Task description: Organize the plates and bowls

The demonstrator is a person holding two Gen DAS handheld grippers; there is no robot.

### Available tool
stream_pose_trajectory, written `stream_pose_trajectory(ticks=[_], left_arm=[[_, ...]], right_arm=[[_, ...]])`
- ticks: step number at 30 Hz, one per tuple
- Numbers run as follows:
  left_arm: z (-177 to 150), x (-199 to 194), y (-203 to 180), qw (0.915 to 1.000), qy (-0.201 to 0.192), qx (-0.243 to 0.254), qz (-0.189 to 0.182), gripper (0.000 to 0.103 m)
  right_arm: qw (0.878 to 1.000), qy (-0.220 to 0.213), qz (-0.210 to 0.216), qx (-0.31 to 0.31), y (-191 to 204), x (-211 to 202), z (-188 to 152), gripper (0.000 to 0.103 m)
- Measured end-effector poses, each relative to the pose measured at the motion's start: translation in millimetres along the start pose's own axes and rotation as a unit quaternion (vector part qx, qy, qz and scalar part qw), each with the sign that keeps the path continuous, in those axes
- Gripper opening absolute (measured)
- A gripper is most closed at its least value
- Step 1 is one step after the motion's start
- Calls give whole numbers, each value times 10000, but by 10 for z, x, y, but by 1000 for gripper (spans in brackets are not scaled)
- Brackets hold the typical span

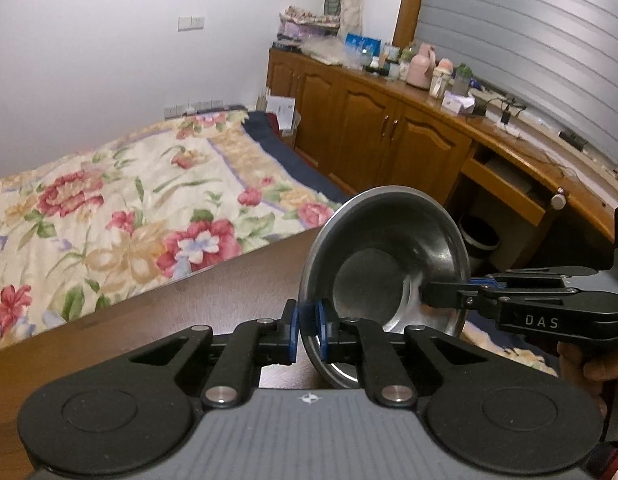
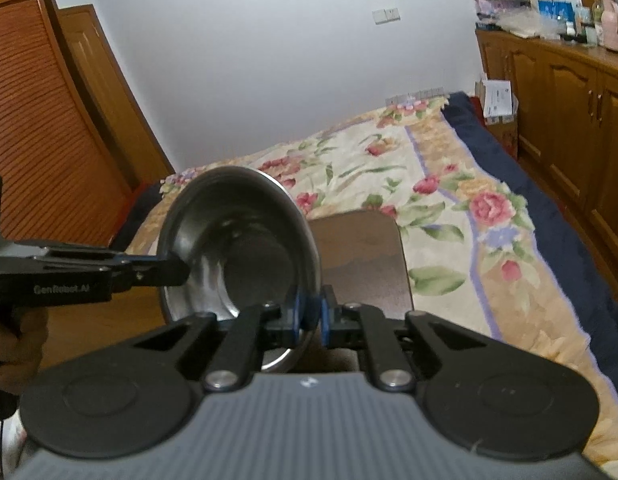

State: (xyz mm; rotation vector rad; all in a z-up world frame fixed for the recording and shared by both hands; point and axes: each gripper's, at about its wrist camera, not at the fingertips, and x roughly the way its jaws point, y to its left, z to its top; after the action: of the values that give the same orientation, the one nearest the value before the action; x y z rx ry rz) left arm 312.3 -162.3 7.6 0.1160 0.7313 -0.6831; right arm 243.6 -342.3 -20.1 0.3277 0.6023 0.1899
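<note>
Nearest each lens sit the tongs themselves. The left tongs (image 1: 307, 330) are clenched on the near rim of a steel bowl (image 1: 383, 264), blue pads either side of the thin wall. The right tongs (image 2: 310, 317) are clenched the same way on the rim opposite, and each pair shows in the other's view as a dark beak biting the rim from the side. So the bowl hangs between the two, tipped steeply so its open mouth faces back toward the cameras, above the brown desk (image 1: 157, 320), with a flowered bed (image 1: 121, 208) just beyond the desk edge.

My worry is the grip. Each hold is a narrow pinch on slick metal, so the bowl could pivot or slide out if the hands drift apart, twist against each other, or if one lets go before the other has the weight. A drop here would likely hit the desk edge or roll onto the bed.

Whether the bowl's underside touches the desk I cannot tell, since the tong bodies block the view beneath it. No plates or other bowls show in either view. Only parts of the person's hands holding the handles show, at the frame edges, and the clutter on the far wooden cabinet (image 1: 373, 128) is too small to name.
</note>
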Motion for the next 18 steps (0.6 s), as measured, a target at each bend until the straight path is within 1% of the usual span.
stream_pose_trajectory(ticks=[9,18], left_arm=[[57,-504,-102,9992,-397,98,26,11],[-52,-978,-137,9975,-684,146,108,11]], right_arm=[[9991,-373,-26,-214,260,-348,135,11],[9973,-568,34,-455,508,-568,149,11]])
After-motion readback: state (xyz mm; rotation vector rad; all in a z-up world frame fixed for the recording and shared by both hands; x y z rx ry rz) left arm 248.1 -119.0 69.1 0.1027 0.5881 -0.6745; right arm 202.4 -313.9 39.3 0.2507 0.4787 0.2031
